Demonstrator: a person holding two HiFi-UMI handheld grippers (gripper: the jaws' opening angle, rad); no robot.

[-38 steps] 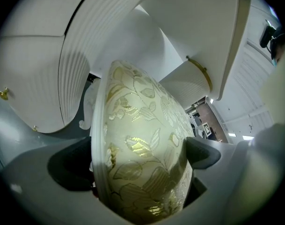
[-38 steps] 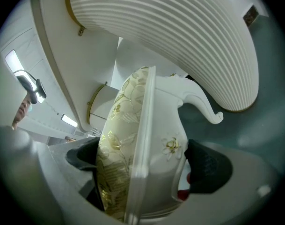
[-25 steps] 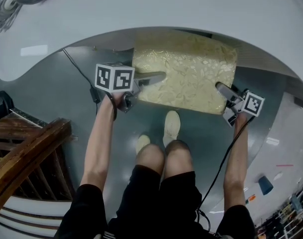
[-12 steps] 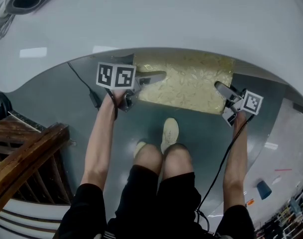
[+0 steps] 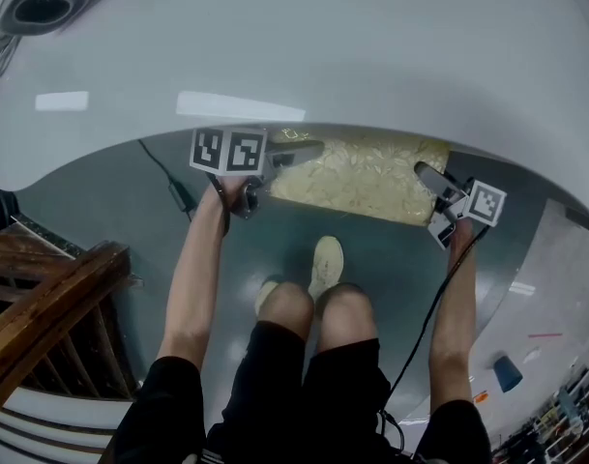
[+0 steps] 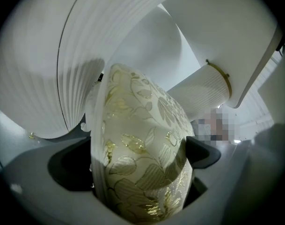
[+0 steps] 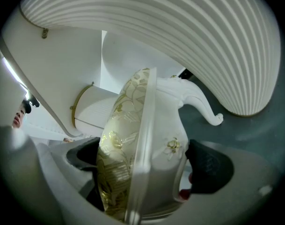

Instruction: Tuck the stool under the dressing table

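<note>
The stool [image 5: 362, 174] has a cream seat with gold leaf pattern; only its near strip shows below the white dressing table [image 5: 304, 56], the far part hidden under the top. My left gripper [image 5: 296, 151] is shut on the stool's left side, the patterned cushion [image 6: 142, 158] filling the space between its jaws. At the stool's right side my right gripper [image 5: 429, 175] is shut on the seat edge, with the cushion and white frame [image 7: 147, 158] between its dark pads. A carved white stool leg [image 7: 205, 108] shows past the right jaws.
Ribbed white table pedestals [image 6: 48, 78] [image 7: 203, 36] stand on either side of the stool. The person's legs and shoes [image 5: 325, 259] are on the grey floor right behind it. A dark wooden chair [image 5: 43, 307] is at the lower left, and a black cable [image 5: 163, 162] trails on the floor.
Both grippers have pushed the stool forward, away from the person. More of the seat is now hidden under the table top. The person has stepped forward with it.
</note>
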